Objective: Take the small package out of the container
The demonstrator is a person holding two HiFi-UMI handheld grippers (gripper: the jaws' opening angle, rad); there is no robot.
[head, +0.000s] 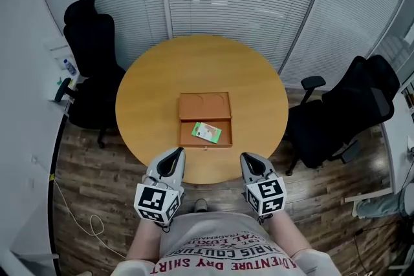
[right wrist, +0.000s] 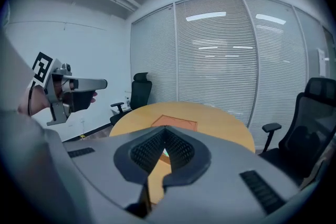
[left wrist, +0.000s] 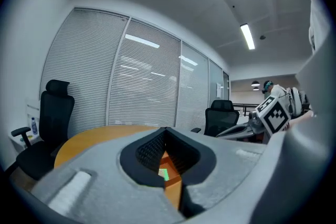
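The round table [head: 149, 94] is bearing the open container [head: 186, 137]. Short of the container's near edge, the left gripper [head: 176, 153] and right gripper [head: 248, 158] are hovering, each with its jaws pressed together on nothing. The small package [head: 207, 132] is lying flat in the container's near half, its long axis slanting crosswise. It is sitting ahead of and between the 2 tools, neither clearly nearer.

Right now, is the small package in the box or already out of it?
In. The package lies flat inside the near half of the open box on the table.
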